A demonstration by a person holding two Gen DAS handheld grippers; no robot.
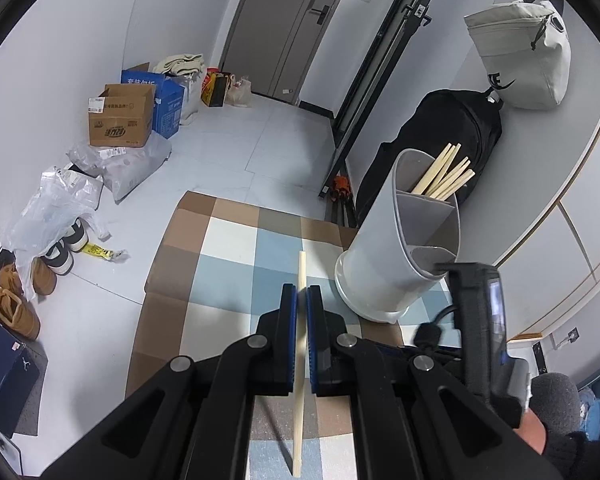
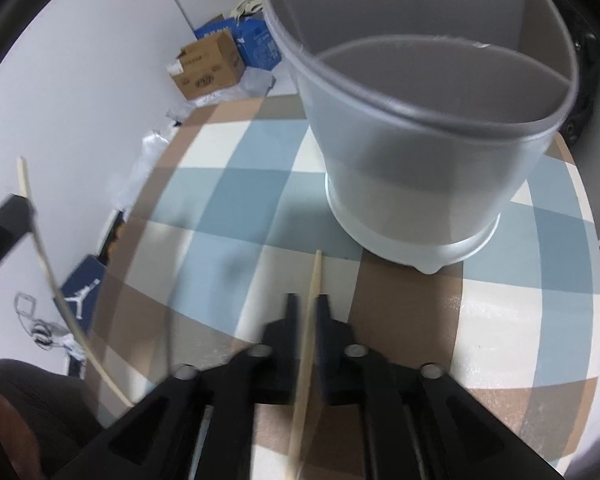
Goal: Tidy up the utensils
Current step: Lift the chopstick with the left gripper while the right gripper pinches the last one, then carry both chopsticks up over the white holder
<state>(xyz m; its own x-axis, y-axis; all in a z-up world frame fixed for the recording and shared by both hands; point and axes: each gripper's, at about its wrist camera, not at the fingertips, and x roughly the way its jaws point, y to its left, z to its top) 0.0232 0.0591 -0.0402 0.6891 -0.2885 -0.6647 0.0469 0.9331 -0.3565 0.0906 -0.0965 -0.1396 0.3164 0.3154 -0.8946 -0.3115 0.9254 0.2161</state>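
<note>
A chopstick (image 2: 314, 300) is clamped lengthwise in the right gripper (image 2: 308, 304), just short of the holder (image 2: 420, 168) ahead.

The utensil holder (image 1: 396, 264) is seen as smooth matt grey plastic, the chopsticks (image 1: 444, 178) as pale bare wood, the checked mat (image 1: 236, 248) as soft cloth.

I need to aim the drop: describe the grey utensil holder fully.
The holder is a tall, round, grey matte tub that looks plastic, on a wider white base. Inner walls split it into compartments: the far one holds a bundle of chopsticks, and the near ones look empty. It stands on the checkered mat, and nothing grips it.
</note>
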